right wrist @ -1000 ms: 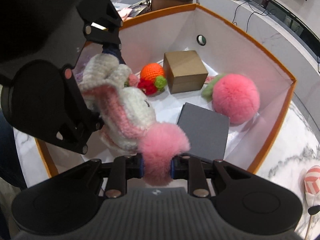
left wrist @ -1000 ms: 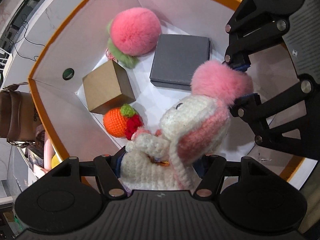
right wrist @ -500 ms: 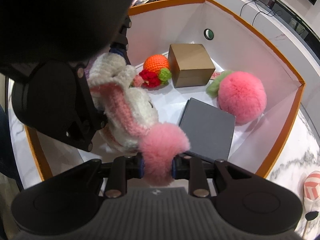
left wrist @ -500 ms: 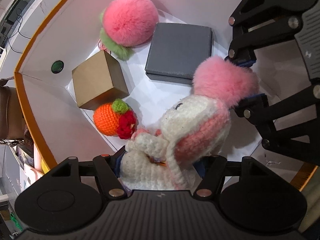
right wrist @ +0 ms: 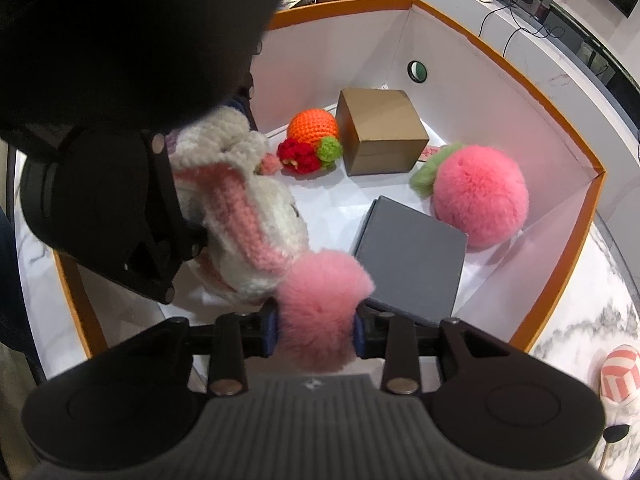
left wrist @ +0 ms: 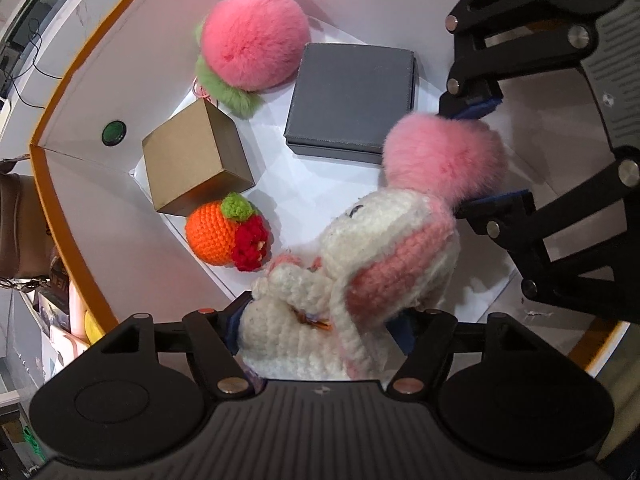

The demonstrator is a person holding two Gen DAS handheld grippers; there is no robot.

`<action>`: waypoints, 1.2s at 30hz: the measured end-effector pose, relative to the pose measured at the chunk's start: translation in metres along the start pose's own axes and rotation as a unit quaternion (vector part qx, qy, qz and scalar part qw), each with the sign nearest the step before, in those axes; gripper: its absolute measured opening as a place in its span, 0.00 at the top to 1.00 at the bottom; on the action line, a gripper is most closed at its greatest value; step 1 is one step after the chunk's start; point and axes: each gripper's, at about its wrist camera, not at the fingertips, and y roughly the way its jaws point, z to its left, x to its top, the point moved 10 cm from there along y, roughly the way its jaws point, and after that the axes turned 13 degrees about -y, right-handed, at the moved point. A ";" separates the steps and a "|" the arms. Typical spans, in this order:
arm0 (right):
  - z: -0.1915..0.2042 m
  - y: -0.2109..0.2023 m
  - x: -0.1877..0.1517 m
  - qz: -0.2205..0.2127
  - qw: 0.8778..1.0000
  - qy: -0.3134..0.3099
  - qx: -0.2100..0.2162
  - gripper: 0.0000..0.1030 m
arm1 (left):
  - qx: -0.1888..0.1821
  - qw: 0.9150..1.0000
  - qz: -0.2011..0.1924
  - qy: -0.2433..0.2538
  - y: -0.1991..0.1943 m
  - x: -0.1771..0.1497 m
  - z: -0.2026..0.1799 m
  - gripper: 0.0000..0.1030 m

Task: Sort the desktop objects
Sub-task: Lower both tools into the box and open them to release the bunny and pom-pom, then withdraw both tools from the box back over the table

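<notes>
Left wrist view: left gripper [left wrist: 320, 330] clamps crocheted bunny [left wrist: 360, 276]; ahead, right gripper [right wrist: 314, 330] pinches its pink pompom [right wrist: 322, 314].

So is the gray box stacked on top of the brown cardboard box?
No, the gray box lies flat on the bin floor, apart from the brown cardboard box.

Both pictures are bright and evenly lit, seemingly from overhead; the white inner walls of the box [left wrist: 80, 92] bounce the light and carry a faint pink tint; soft shadows lie beside the cardboard cube [left wrist: 196, 160] and the grey case [left wrist: 352, 96]; strong fisheye bending curves the box rim and squeezes things at the edges; the middle is sharp, the yarn stitches of the rabbit [left wrist: 360, 264] clear; in the right view a large black shape [right wrist: 120, 60] near the lens is dark and featureless.
</notes>
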 end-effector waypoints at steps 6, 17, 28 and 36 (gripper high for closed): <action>-0.002 -0.006 0.001 -0.009 1.000 -0.006 -0.009 0.56 | 0.004 1.000 -0.005 0.000 -0.014 -0.003 0.003 0.14; -0.015 -0.041 0.008 -0.082 0.996 0.032 0.013 0.26 | 0.010 0.997 -0.052 -0.050 -0.049 0.022 0.033 0.14; -0.033 -0.068 0.007 -0.122 0.990 0.069 0.007 0.26 | 0.008 0.996 -0.079 -0.043 -0.070 0.029 0.029 0.14; -0.049 -0.088 -0.005 -0.139 0.986 0.094 -0.012 0.26 | 0.016 0.996 -0.088 -0.022 -0.073 0.036 0.022 0.14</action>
